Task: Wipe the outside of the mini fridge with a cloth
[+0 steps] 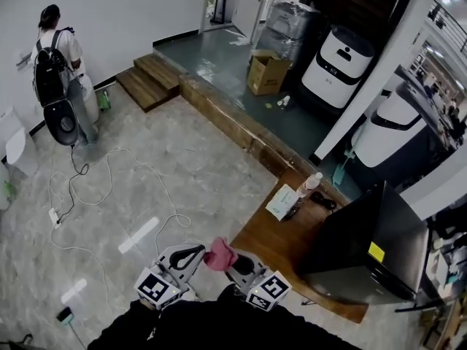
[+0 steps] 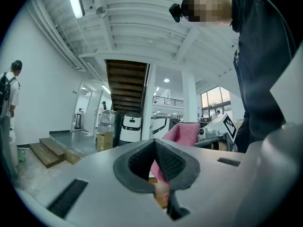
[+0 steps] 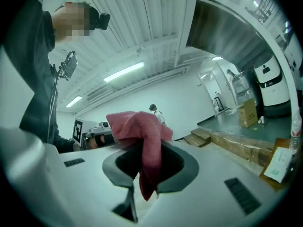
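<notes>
- So far no wiping has begun, I judge; the pink cloth (image 1: 220, 254) is bunched up and clamped in the right gripper (image 1: 233, 262)
- left gripper (image 1: 191, 254) is closed on nothing
- mini fridge (image 1: 365, 246) stands on the wooden platform (image 1: 270, 239), well apart to the right; its whole outside is left to wipe

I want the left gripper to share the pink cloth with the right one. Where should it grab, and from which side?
Probably the bunched lobe of the pink cloth that stands proud of the right gripper, approached from the left, where the left gripper already sits. That lobe is thick and free. The thin tail hangs between the right jaws, too close to them.
</notes>
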A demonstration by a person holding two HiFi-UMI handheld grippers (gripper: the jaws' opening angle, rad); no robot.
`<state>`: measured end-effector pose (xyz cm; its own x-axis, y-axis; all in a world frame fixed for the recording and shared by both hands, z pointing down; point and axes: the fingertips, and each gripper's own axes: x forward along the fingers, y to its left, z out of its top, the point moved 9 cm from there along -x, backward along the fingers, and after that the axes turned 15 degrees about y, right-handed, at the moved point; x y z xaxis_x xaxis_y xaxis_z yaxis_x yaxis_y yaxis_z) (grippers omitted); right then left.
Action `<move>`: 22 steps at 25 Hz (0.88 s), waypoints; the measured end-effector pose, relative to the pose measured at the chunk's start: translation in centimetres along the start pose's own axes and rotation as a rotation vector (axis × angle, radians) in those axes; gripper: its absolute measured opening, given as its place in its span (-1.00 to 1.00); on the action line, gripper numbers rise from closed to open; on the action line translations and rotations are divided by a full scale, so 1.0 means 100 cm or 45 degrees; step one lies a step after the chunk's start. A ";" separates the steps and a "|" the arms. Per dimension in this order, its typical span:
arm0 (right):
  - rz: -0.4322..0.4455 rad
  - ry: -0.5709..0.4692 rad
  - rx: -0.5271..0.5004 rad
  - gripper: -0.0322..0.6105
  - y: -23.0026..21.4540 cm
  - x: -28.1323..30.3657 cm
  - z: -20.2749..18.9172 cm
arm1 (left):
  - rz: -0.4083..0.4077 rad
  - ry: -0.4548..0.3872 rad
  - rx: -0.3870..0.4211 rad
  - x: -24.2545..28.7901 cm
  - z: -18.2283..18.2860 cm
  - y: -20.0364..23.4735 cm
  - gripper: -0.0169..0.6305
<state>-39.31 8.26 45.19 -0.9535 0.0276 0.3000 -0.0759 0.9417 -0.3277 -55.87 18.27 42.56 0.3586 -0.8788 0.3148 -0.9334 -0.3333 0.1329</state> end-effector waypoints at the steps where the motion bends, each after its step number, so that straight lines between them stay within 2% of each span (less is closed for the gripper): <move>1: -0.029 -0.007 0.015 -0.67 -0.005 0.001 0.000 | -0.030 0.004 0.001 0.008 0.001 0.006 -0.93; 4: -0.120 -0.043 0.075 -0.67 -0.027 -0.002 0.001 | -0.116 0.004 0.005 0.037 0.004 0.021 -0.93; 7: -0.222 -0.106 0.138 -0.67 -0.055 -0.009 0.004 | -0.209 0.015 0.056 0.073 0.010 0.036 -0.93; 11: -0.313 -0.176 0.193 -0.67 -0.098 -0.023 0.015 | -0.281 0.042 0.120 0.122 0.040 0.046 -0.93; 16: -0.432 -0.300 0.279 -0.67 -0.152 -0.058 0.029 | -0.347 0.085 0.203 0.181 0.071 0.044 -0.93; 19: -0.490 -0.385 0.346 -0.67 -0.182 -0.083 0.027 | -0.389 0.090 0.252 0.220 0.080 0.038 -0.93; 22: -0.595 -0.474 0.419 -0.67 -0.208 -0.112 0.024 | -0.459 0.094 0.284 0.264 0.096 0.029 -0.93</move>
<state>-27.79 -12.43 46.46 -0.8314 -0.5299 0.1675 -0.5327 0.6741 -0.5116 -49.20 -9.15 42.19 0.6547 -0.6684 0.3530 -0.7249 -0.6876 0.0426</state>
